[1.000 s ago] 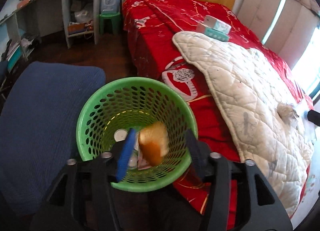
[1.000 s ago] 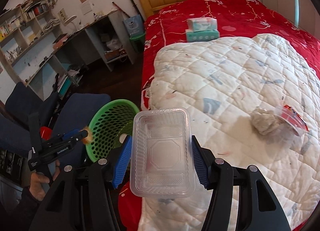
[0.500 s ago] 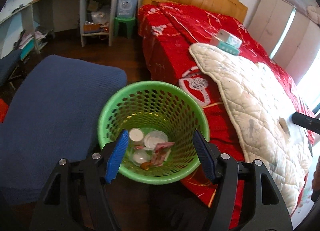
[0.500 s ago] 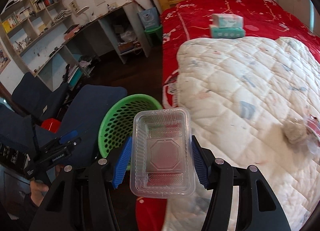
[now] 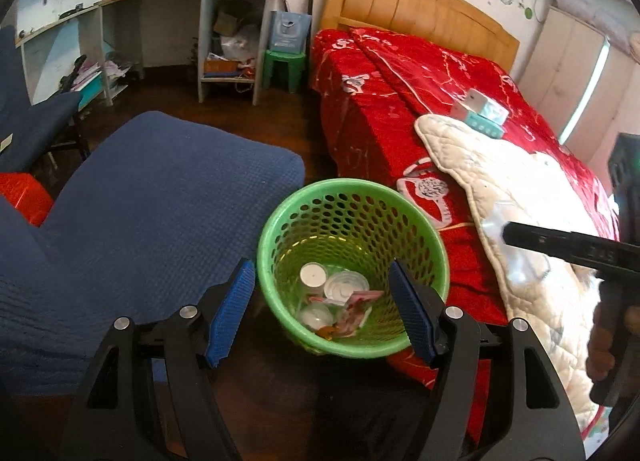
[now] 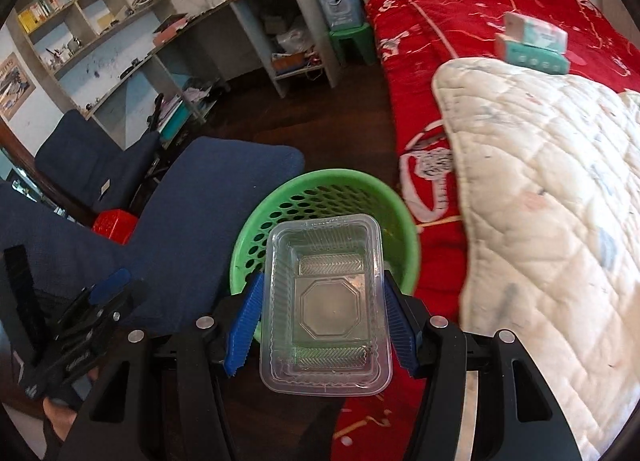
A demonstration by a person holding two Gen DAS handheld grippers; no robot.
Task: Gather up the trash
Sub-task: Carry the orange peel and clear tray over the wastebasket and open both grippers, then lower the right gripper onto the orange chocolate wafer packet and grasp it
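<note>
While the right gripper pinched a clear plastic tray between its blue pads, the tray hung tilted in front of and partly over the rim of the green basket, its open side facing the camera. Tray looked empty, with ribbed ends and an octagon stamp on the bottom.

Left gripper had its jaws spread apart with nothing between them, framing the green basket from above and a bit behind; no contact with the rim visible. Basket stood on the dark wood floor, just beside the red bedspread and a blue cushioned seat. Inside the basket: a small white cup, a round clear lid, another pale round piece, a pink wrapper, and an orange-brown scrap.

White quilt lay over the red bedspread; two stacked tissue packs sat at the quilt's far edge. Right tool's black body and part of a hand showed at the right edge of the left view, over the quilt. Left tool also visible at lower left of the right view, beside the blue seat. Desk and shelves along the back wall, green stool by the bed.
</note>
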